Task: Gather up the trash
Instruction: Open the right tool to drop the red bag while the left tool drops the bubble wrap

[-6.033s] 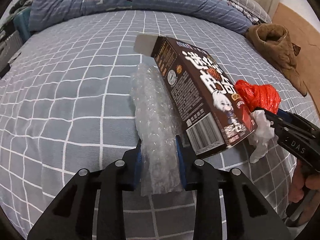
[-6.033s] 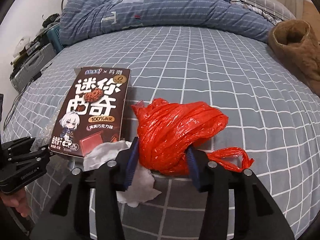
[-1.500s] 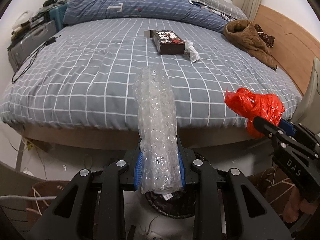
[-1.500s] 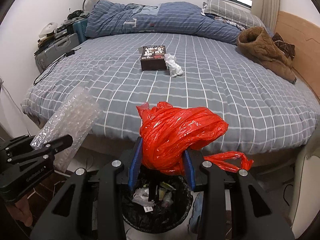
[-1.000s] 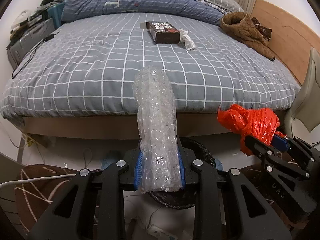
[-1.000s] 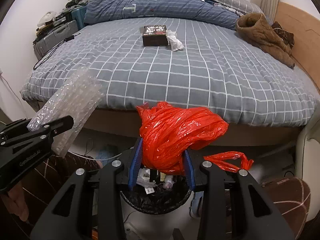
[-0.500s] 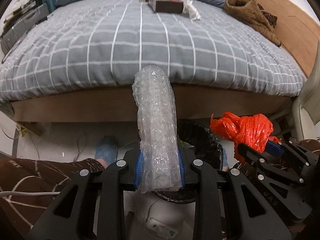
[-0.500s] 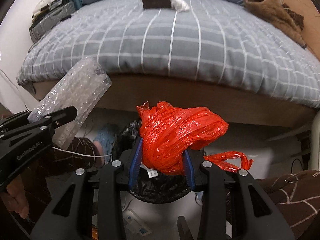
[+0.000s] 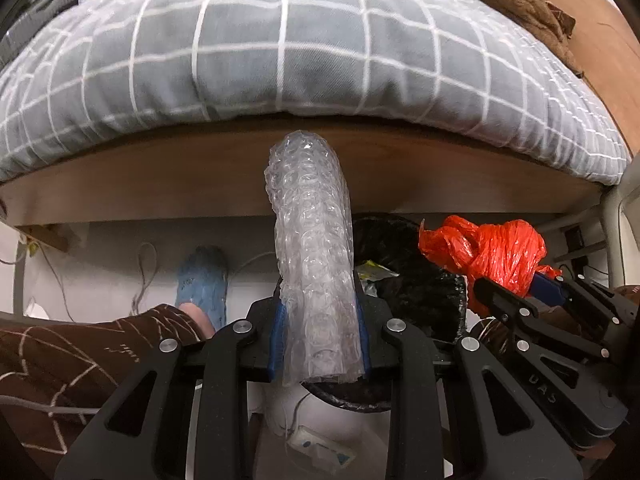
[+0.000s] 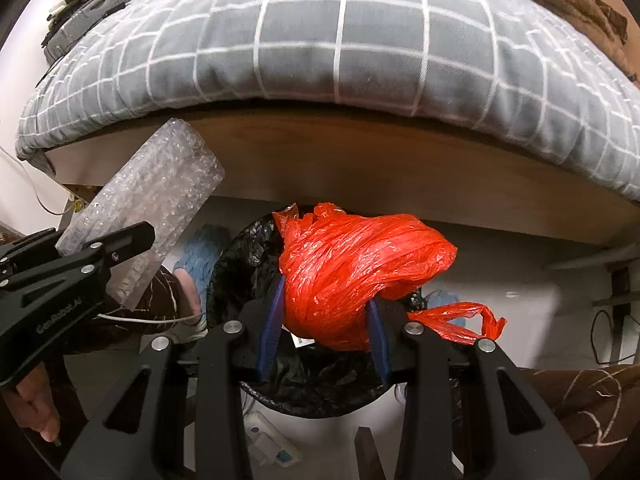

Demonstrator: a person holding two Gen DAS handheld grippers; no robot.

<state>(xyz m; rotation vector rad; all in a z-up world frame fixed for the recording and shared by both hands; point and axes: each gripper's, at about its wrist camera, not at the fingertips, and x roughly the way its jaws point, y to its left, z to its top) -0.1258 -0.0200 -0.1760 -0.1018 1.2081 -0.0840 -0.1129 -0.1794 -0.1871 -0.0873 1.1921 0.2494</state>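
Black-lined bin (image 10: pixel 244 264) holding scraps, left tool (image 9: pixel 318 340) clamping bubble wrap (image 9: pixel 314 260), right tool (image 10: pixel 324 340) gripping red bag (image 10: pixel 352 268)

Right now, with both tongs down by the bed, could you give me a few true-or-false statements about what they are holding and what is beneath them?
1. The left tongs grip a roll of bubble wrap. True.
2. The right tongs are open and hold nothing. False: they are shut on a crumpled red plastic bag.
3. A black-lined trash bin sits on the floor below the red bag. True.
4. The bin holds nothing at all. False: some scraps show inside it.
5. The bed cover is plain white. False: it is grey with a white grid.
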